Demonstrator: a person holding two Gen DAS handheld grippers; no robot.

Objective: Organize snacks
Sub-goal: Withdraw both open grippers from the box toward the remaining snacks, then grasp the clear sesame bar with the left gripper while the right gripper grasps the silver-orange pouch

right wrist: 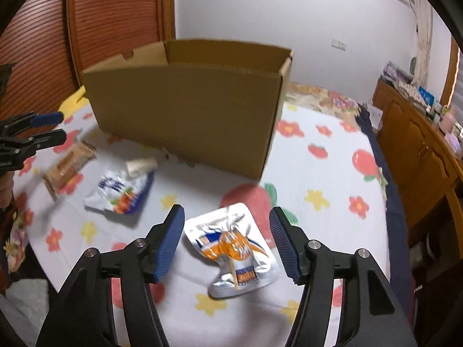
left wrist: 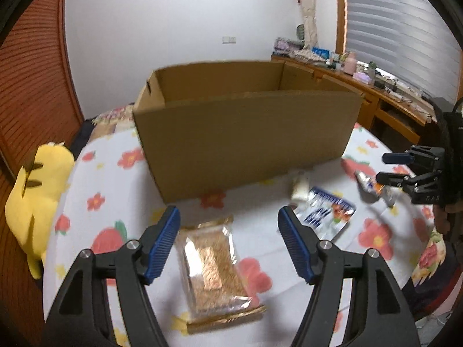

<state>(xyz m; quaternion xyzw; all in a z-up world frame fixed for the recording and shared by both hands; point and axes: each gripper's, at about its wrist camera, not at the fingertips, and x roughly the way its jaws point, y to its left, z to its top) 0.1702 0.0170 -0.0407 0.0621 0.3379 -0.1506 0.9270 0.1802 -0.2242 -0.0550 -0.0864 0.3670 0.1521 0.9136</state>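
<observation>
Floral bedspread (left wrist: 95, 173), cardboard box (left wrist: 246, 133) upright | left gripper (left wrist: 228, 243) open over cracker pack (left wrist: 214, 271); right gripper (right wrist: 227, 244) open over orange-and-silver pouch (right wrist: 231, 251) | risk: slick foil may slip from pads; soft bedding may yield.

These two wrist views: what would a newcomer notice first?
The open cardboard box stands in the middle of the flowered bedsheet. In front of it, the left gripper is open over a clear packet of brown snack, and the right gripper is open over a silver-and-orange pouch.
</observation>
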